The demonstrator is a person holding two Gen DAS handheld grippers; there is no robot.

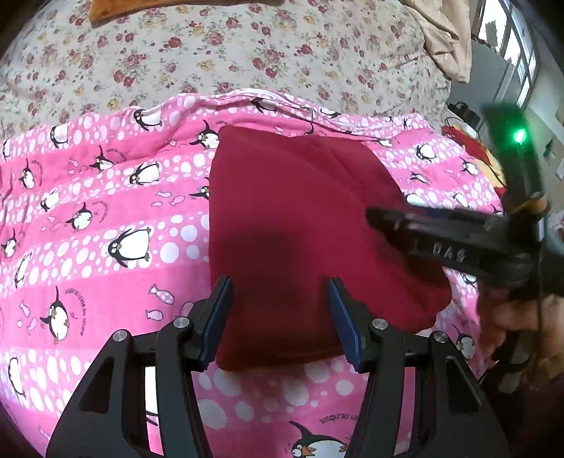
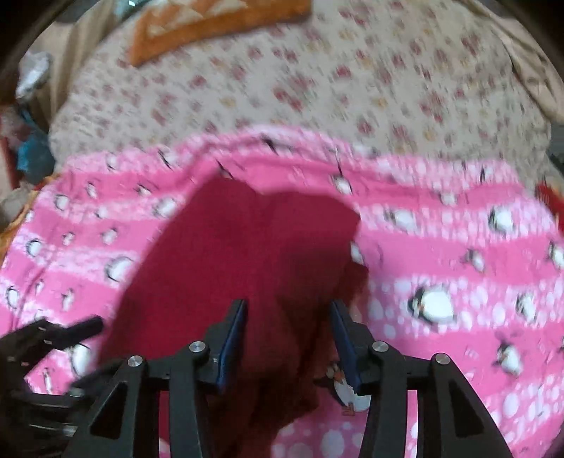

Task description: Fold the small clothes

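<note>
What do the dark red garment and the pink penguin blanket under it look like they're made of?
Dark red garment: looks like a soft matte knit or fleece, with no sheen and rounded, thick folded edges. Pink penguin blanket: looks like printed cotton-type quilted fabric, matte, with puffy stitched ridges near its far edge. Exact fibres cannot be told.

Dark red garment (image 1: 303, 225) looking like soft matt fleece, slightly fuzzy. Pink penguin blanket (image 1: 105, 218) showing quilted cloth, matt, a bit puffy. Floral bedsheet (image 1: 211, 53) appearing as thin printed cotton, matt. Left gripper (image 1: 280, 317) showing black matt plastic arms, shiny metal rivets, dark blue smooth pads (image 1: 343, 317). Orange cloth (image 2: 211, 24) looking plush.
</note>
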